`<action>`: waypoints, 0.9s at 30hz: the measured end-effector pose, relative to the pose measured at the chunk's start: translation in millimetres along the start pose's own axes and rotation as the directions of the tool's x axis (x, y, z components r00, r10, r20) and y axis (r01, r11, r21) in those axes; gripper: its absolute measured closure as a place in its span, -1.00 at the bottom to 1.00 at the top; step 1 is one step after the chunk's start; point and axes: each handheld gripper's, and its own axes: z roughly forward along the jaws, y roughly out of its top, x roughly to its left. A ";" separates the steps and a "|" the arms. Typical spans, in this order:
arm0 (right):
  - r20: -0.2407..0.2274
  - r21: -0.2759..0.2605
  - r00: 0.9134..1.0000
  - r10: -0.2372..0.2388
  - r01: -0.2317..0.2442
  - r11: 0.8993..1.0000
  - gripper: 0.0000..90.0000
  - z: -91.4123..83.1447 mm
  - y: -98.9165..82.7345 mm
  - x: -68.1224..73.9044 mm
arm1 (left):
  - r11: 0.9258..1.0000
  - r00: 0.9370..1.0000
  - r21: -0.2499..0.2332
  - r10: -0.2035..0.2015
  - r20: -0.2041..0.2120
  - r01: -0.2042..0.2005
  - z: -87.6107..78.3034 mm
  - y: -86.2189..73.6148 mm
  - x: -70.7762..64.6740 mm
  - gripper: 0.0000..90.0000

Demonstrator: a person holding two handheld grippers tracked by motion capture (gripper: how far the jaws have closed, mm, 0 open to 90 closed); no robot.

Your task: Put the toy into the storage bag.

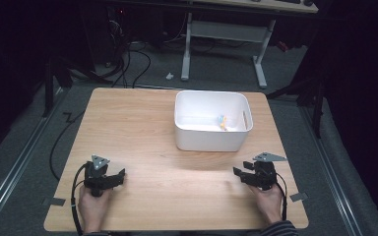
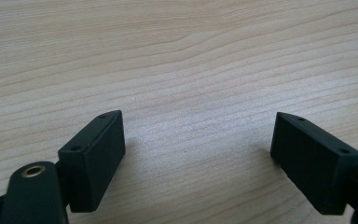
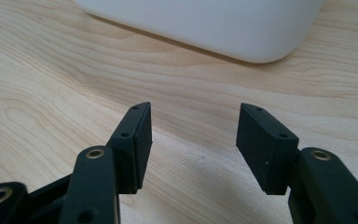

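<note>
A white plastic bin point(image 1: 211, 123) stands on the far half of the wooden table point(image 1: 142, 128), and a small yellow and blue object point(image 1: 222, 122) lies inside it near the right wall. My left gripper point(image 1: 118, 177) rests low near the front left corner, held by a hand; in the left gripper view it point(image 2: 198, 140) stands open over bare wood. My right gripper point(image 1: 240, 172) sits near the front right, a hand behind it. The right gripper view shows it point(image 3: 193, 128) open with nothing between its jaws, and the bin's point(image 3: 223, 23) rounded corner lies ahead.
Past the table's far edge stands a white desk frame point(image 1: 226, 34), with cables point(image 1: 128, 59) on the grey floor. A cable point(image 1: 64, 132) trails off the table's left side. Bare wood spreads between the two grippers point(image 1: 177, 182).
</note>
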 end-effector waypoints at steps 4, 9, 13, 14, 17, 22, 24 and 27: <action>0.010 0.015 1.000 -0.009 0.009 1.000 0.01 5.6 -2.5 1.3 | 1.000 1.000 0.000 0.000 0.000 0.000 0.0 0.0 0.0 -0.60; 0.020 0.015 1.000 -0.007 0.007 1.000 0.00 10.9 -5.8 1.8 | 1.000 1.000 0.000 0.000 0.000 0.000 0.0 0.0 0.0 -0.60; 0.036 0.024 0.999 -0.031 0.030 0.999 -0.01 15.5 -7.7 2.9 | 1.000 1.000 0.000 0.000 0.000 0.000 0.0 0.0 0.0 -0.60; 0.042 0.025 0.999 -0.034 0.033 0.999 -0.01 16.3 -8.0 3.7 | 1.000 1.000 0.000 0.000 0.000 0.000 0.0 0.0 0.0 -0.60; 0.058 0.016 0.997 -0.048 0.047 0.999 -0.02 19.1 -9.5 3.9 | 1.000 1.000 0.000 0.000 0.000 0.000 0.0 0.0 0.0 -0.60; 0.082 0.028 0.995 -0.056 0.054 0.998 -0.04 25.1 -13.3 5.6 | 1.000 1.000 0.000 0.000 0.000 0.000 0.0 0.0 0.0 -0.60; 0.094 0.029 0.993 -0.066 0.063 0.998 -0.05 26.6 -14.3 6.3 | 1.000 1.000 0.000 0.000 0.000 0.000 0.0 0.0 0.0 -0.60; 0.103 0.021 0.992 -0.071 0.069 0.997 -0.06 28.8 -16.9 6.8 | 1.000 1.000 0.000 0.000 0.000 0.000 0.0 0.0 0.0 -0.60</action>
